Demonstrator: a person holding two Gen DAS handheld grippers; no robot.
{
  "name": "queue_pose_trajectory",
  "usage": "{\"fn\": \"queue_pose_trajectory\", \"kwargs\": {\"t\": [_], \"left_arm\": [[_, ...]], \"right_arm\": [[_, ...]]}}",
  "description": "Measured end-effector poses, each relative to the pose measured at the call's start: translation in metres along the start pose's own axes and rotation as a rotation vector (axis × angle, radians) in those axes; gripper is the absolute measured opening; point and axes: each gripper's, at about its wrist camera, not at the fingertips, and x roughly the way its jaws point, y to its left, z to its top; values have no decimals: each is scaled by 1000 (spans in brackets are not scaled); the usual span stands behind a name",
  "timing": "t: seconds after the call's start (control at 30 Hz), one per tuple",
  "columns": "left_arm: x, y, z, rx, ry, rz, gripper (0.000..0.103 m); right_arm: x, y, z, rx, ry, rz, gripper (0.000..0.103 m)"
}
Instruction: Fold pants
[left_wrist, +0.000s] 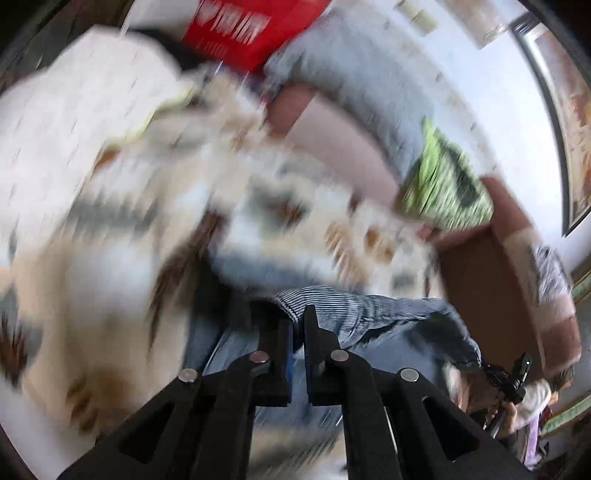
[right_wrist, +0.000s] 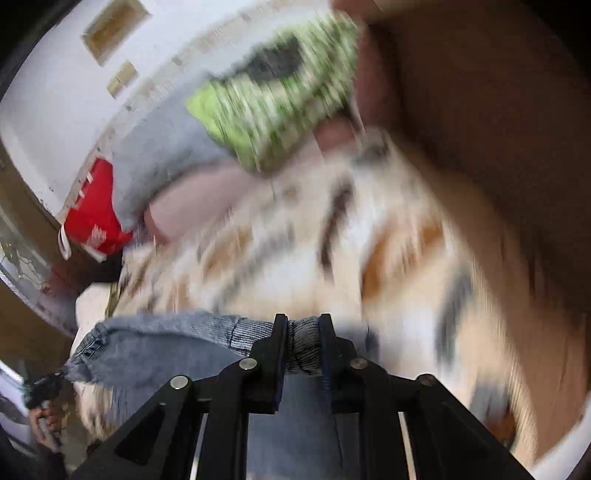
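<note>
Both claws were clenched on the faded blue denim pants (right_wrist: 155, 350). The left gripper (left_wrist: 297, 325) pinched a thin edge of the cloth, jaws almost together; the right gripper (right_wrist: 303, 332) bit a thick bunched roll of it. The pants hung stretched between the two, lifted over the cream patterned bedspread (right_wrist: 388, 266), near its front edge. Everything behind was smeared with blur. Both hands pointed steeply downward, tools roughly side by side. To do this fold well, I'd say keep the cloth taut and level between the grips, carry both ends evenly, and lay them down square before letting go.
</note>
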Motion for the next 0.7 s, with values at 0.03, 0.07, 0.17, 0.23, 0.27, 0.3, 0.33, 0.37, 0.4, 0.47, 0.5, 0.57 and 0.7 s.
{"fn": "queue_pose_trajectory", "kwargs": {"t": [0.03, 0.07, 0.17, 0.23, 0.27, 0.3, 0.33, 0.37, 0.4, 0.47, 0.5, 0.57, 0.7], "left_arm": [[2, 15, -12, -26, 32, 44, 8], [1, 26, -19, -41, 43, 88, 8], [-10, 40, -21, -63, 20, 200, 18], [-20, 31, -15, -66, -27, 205, 48], [-25, 19, -14, -44, -63, 202, 53], [-26, 5, -14, -12, -95, 195, 62], [-25, -6, -15, 10, -115, 192, 64], [-22, -20, -16, 31, -133, 191, 64], [-18, -29, -21, 46, -142, 185, 64], [-1, -48, -34, 61, -156, 191, 64], [13, -54, -40, 66, -142, 206, 64], [42, -59, -49, 87, -98, 232, 64], [96, -45, -62, 140, -23, 395, 64]], "right_arm": [[5, -12, -25, 18, 53, -9, 24], [12, -24, -49, 41, 116, -32, 32], [10, -57, -99, 159, 171, -119, 60], [-4, -64, -105, 236, 121, -106, 64], [-12, -64, -104, 271, 92, -83, 65], [-16, -62, -103, 295, 79, -52, 66], [-18, -58, -103, 316, 76, -18, 70], [-17, -53, -105, 335, 83, 2, 71], [-12, -49, -109, 367, 101, 19, 71], [-3, -49, -118, 422, 131, 28, 71], [4, -49, -123, 462, 144, 21, 71], [17, -53, -128, 523, 153, 28, 71], [29, -48, -123, 516, 152, -7, 23]]}}
